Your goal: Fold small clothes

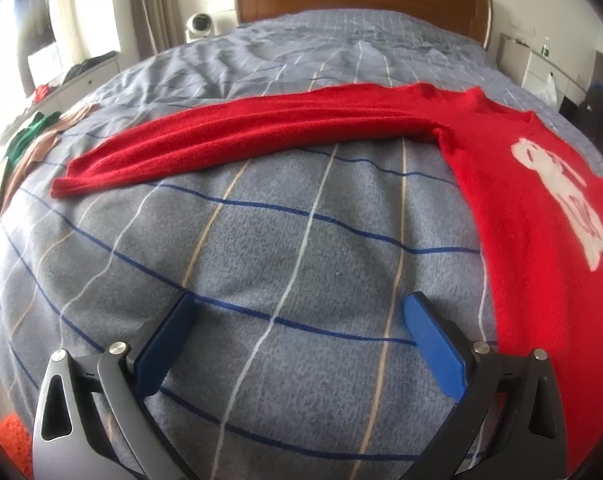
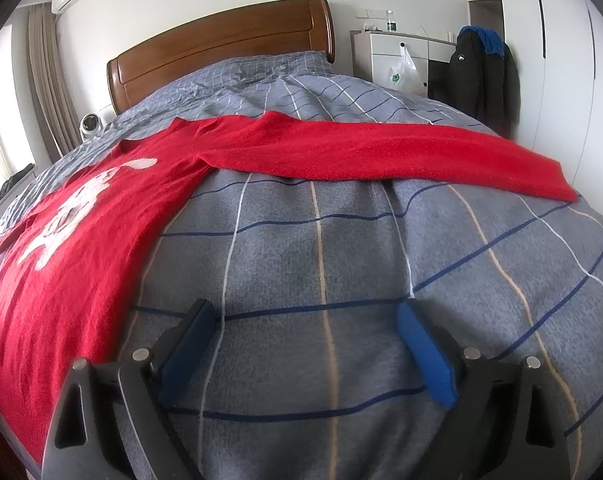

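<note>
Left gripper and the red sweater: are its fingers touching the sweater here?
Apart. In the left wrist view the left gripper stands open over bare blanket, and a strip of blanket shows between its right-hand fingertip and the red sweater edge.

Low bedward wrist views (shared sweater (image 1: 541,200))

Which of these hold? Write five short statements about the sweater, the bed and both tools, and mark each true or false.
1. The red sweater lies spread flat on the checked blanket. True.
2. The left tool is clamped on a sleeve. False: it is open over bare blanket, holding nothing.
3. Both sleeves are folded across the chest. False: each sleeve stretches straight out sideways.
4. The right tool is open and empty. True.
5. The bed has a metal headboard. False: the headboard is brown wood.
</note>
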`<action>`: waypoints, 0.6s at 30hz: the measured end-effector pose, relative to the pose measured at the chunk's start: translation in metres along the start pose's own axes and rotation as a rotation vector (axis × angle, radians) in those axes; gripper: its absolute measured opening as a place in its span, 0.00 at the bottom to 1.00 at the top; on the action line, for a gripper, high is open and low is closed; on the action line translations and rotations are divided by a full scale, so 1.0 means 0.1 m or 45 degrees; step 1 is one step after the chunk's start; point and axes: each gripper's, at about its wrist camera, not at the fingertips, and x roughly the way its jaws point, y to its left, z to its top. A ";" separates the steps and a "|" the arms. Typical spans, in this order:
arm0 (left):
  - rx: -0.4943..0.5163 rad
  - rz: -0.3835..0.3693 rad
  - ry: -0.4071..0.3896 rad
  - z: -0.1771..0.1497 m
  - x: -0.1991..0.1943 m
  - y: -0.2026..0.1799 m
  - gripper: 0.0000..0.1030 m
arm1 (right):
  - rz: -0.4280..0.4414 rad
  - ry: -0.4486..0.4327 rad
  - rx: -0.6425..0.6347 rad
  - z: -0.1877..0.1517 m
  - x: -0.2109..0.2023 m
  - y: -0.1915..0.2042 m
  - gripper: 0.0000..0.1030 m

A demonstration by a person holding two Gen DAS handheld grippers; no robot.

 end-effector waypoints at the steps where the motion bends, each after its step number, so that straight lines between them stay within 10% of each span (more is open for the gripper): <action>1: 0.001 -0.003 0.006 0.01 0.00 0.00 1.00 | 0.000 0.000 0.000 0.00 0.00 0.00 0.89; 18: 0.034 0.005 0.036 0.00 0.01 -0.03 0.99 | -0.007 -0.009 -0.011 -0.01 0.01 0.00 0.91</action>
